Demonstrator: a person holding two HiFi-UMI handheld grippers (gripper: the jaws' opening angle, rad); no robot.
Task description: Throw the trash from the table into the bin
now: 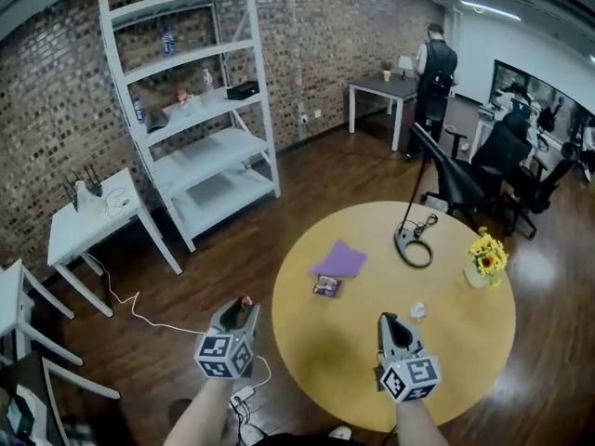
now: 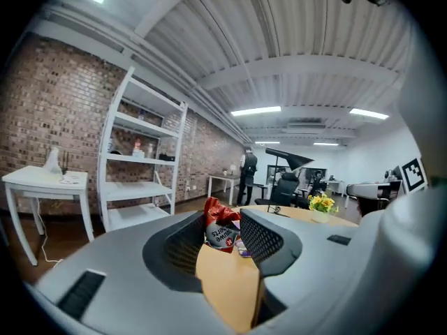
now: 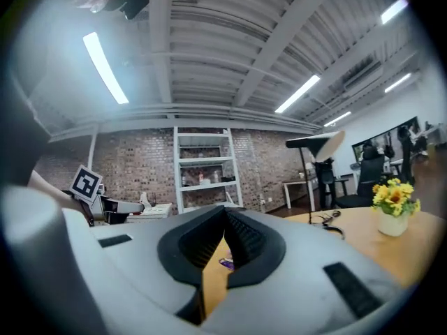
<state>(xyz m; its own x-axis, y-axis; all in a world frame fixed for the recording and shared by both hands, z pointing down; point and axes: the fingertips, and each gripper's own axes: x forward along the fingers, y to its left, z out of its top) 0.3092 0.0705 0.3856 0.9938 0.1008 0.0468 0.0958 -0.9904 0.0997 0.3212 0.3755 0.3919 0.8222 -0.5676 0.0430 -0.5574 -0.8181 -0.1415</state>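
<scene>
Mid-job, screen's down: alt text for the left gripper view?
The left hand-held gripper pinches a crumpled red snack wrapper between its jaws. Beyond lie a round yellow table and white shelving against a brick wall.

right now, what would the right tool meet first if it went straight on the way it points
Probably the small dark packet on the round yellow table, framed between its tips; it might pass above.

head view: high, steeply down on table [image 1: 465, 342] | gripper views: low, level, near table | shared: shelf [image 1: 209, 147] at 11 o'clock
</scene>
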